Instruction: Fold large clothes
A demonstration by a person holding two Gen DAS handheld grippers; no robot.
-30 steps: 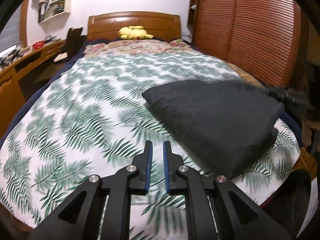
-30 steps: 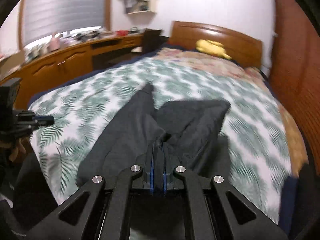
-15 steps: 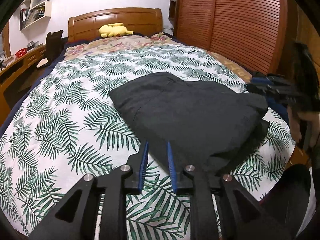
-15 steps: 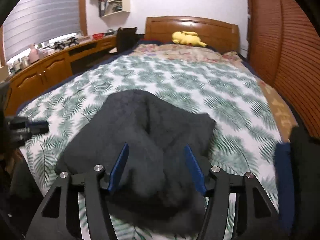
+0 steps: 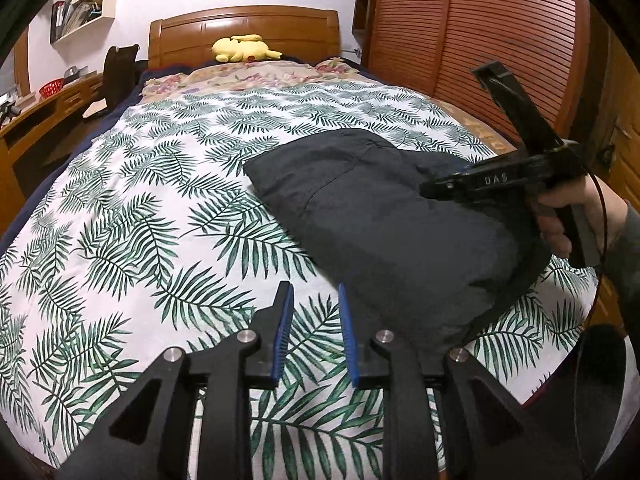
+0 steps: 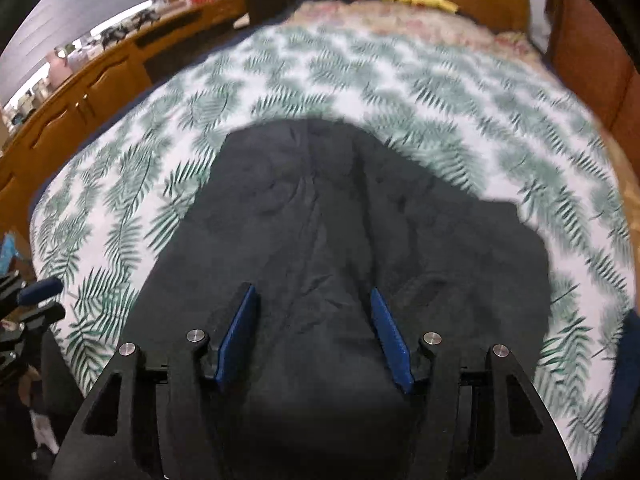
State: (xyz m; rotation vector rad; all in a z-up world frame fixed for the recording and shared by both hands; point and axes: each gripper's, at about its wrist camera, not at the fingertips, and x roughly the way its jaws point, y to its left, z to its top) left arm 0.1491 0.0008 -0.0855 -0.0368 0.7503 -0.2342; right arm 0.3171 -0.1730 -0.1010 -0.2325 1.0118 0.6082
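Over the bed's left half: left tongs (image 5: pixel 314 330) narrowly parted, just been opening, nothing between, hovering above bedspread (image 5: pixel 132 216).
Centre of bed: dark garment (image 5: pixel 384 216) lying bundled, one second back lifted and pinched, now dropped flat.
Right side: right tongs (image 6: pixel 314 334) released, jaws just been closing again, pads apart above cloth, gripping nothing.
Meaning for task: one fold probably laid; regrasp likely.
Hard to make out: right view motion-blurred; garment's near edge hidden.

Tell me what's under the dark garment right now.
The dark garment lies folded on the leaf-print bedspread, which shows all around it. Whatever sits between its folded layers, or beneath the bedspread there, is covered and cannot be seen.
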